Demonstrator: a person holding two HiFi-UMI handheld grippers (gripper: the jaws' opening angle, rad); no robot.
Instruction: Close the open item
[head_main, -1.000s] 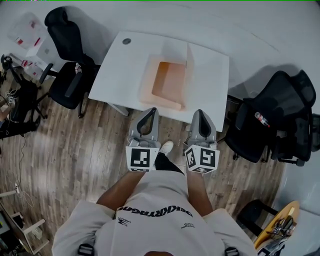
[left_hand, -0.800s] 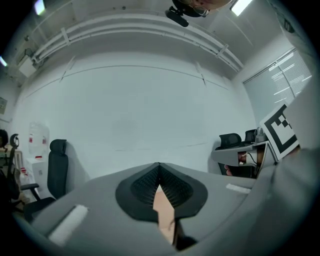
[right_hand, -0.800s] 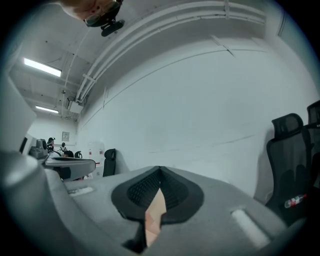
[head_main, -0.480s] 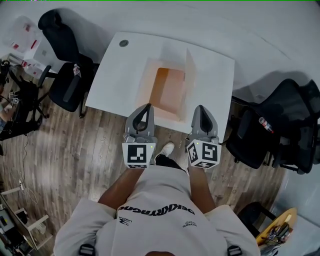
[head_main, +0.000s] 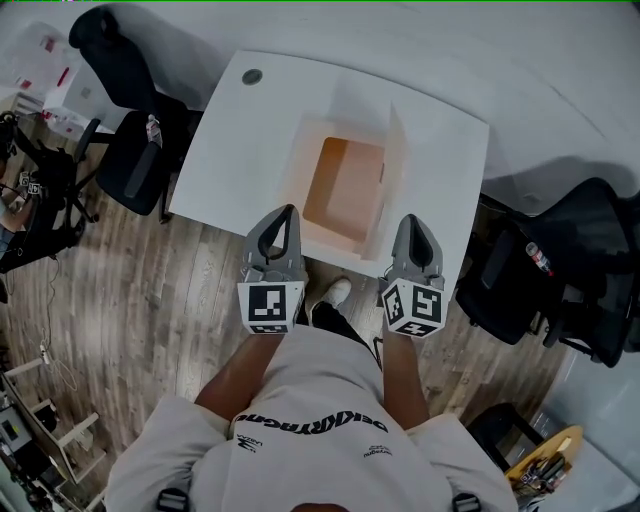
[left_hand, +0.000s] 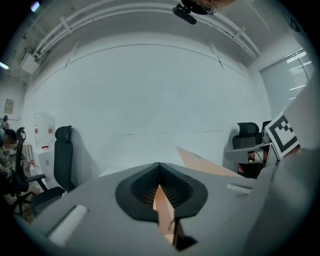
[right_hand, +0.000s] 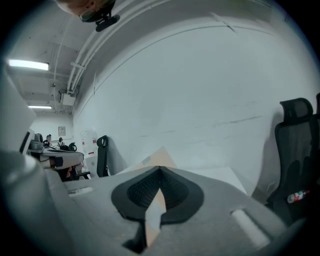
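Head view, left to right. At the upper left of the frame a black office chair (head_main: 135, 150) stands against the edge of the white tabletop (head_main: 240, 140). At lower centre-left is the left hand-held gripper (head_main: 289, 213), its tip over the tabletop's near edge, just beside the box's near left corner. Whether it touches the box cannot be told. In the left gripper view the left hand-held gripper (left_hand: 159, 167) has its jaws brought together at the tips, gripping nothing; cardboard shows through the slit below them. In the upper middle of the frame the open cardboard box (head_main: 342, 185) sits on the tabletop, its inside bare and its right flap (head_main: 397, 165) standing upright. At lower centre-right the right hand-held gripper (head_main: 408, 221) points at the box's near right corner. In the right gripper view the right hand-held gripper (right_hand: 160, 170) likewise has its jaws closed tip to tip and empty. At the right edge stands a second black chair (head_main: 560, 290).
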